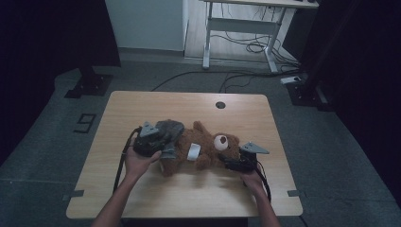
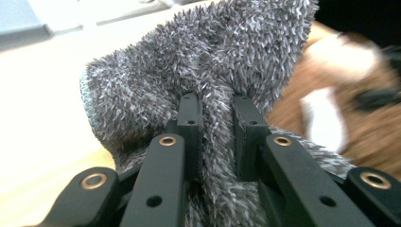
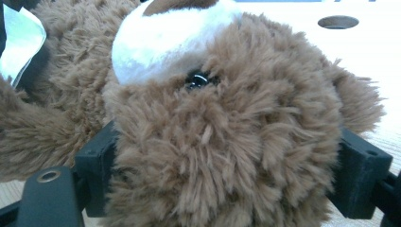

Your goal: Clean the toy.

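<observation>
Far-left floor: dark grey carpet [image 1: 42, 156], black stand base [image 1: 89, 86] at 10 o'clock of table, taped mark [image 1: 85, 123] just left of table edge.
Table: light wood top [image 1: 189, 189], rounded corners, round cable hole [image 1: 220, 105] at 12 o'clock near far edge; grey brackets at both near corners.
Left hand: [image 1: 137, 163] in from 7 o'clock, wrapped round left gripper [image 1: 161, 142]; black cable looping off its left side.
Left gripper state: clenched on grey fuzzy cloth [image 2: 203, 75]; pile pinched between the narrow jaws, rest bunched above them in left gripper view.
Grey fuzzy cloth place: table centre-left, at bear's leg end, touching bear.
Teddy bear: [image 1: 201, 144] brown plush, on its back across table centre, head toward 3 o'clock, white muzzle up, white tag [image 1: 194, 152] at belly.
Right gripper: [image 1: 231, 161] at 3 o'clock of bear, grey three-cornered plate on top, right hand [image 1: 253, 180] in from 5 o'clock.
Right gripper state: jaws wide, one each side of bear's head [image 3: 222, 142], fur pressed against both; grasping head.
Back of room: white desk frame [image 1: 241, 28] at 12 o'clock, cables [image 1: 250, 47] on pale floor under it; black curtains [image 1: 359, 56] left and right.
</observation>
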A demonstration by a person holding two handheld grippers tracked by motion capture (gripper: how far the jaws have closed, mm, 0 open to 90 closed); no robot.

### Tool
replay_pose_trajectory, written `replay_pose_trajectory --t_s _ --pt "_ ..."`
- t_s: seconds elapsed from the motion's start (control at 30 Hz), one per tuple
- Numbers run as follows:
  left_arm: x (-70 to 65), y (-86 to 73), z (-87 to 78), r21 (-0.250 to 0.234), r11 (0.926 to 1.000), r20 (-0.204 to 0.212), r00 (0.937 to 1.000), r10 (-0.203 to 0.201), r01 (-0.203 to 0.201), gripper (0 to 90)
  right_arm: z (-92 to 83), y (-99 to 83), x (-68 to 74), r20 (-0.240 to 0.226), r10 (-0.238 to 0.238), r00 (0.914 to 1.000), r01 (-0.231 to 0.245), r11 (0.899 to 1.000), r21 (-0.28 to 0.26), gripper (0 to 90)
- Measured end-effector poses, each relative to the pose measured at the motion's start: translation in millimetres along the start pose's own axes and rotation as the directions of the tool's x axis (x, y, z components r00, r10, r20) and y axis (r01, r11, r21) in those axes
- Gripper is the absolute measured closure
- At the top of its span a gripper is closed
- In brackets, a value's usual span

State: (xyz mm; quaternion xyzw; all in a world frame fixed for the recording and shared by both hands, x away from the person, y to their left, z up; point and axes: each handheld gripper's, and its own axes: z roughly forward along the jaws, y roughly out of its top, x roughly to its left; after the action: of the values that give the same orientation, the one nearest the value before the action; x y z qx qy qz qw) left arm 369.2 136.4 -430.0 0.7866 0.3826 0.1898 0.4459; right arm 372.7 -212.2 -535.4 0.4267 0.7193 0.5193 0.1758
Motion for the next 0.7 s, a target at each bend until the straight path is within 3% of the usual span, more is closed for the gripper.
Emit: replay_pose_trajectory --t_s 0.17,0.27,0.3,0.47,0.57,0.63,0.7 --pt "-38.9 17.3 34.7 0.028 0.9979 0.062 0.9965 0.057 -0.058 75.8 -0.3 0.0 -0.1 -0.003 -0.003 1.0 0.003 1.0 0.001 15.7" --pt "-43.9 13.2 61.5 0.097 0.9929 0.05 0.9968 0.063 -0.068 75.7 -1.5 0.4 0.2 -0.006 -0.005 1.0 0.005 1.0 0.003 14.8" --pt "-43.2 9.0 67.6 0.091 0.9941 0.04 0.9976 0.056 -0.059 75.7 -2.4 0.7 0.1 -0.006 -0.003 1.0 0.003 1.0 0.005 14.8" --pt "-41.4 0.5 68.2 0.071 0.9948 0.027 0.9971 0.071 -0.073 76.1 -21.4 2.4 -7.6 -0.042 0.008 0.9991 -0.007 1.0 0.005 13.6" --pt "-41.3 -3.7 67.2 0.059 0.9962 0.029 0.9976 0.062 -0.064 76.1 -31.6 -0.2 -10.0 -0.023 0.015 0.9996 -0.014 1.0 0.015 14.0" --pt "-40.7 -6.0 65.9 0.052 0.9971 0.036 0.9979 0.054 -0.056 76.1 -34.3 -3.8 -13.3 -0.022 0.026 0.9994 -0.025 0.999 0.031 21.6" --pt "-41.4 -8.4 63.7 0.05 0.997 0.041 0.9976 0.056 -0.059 76.1 -34.1 -6.8 -16.4 -0.059 0.033 0.9977 -0.032 0.999 0.021 33.4"
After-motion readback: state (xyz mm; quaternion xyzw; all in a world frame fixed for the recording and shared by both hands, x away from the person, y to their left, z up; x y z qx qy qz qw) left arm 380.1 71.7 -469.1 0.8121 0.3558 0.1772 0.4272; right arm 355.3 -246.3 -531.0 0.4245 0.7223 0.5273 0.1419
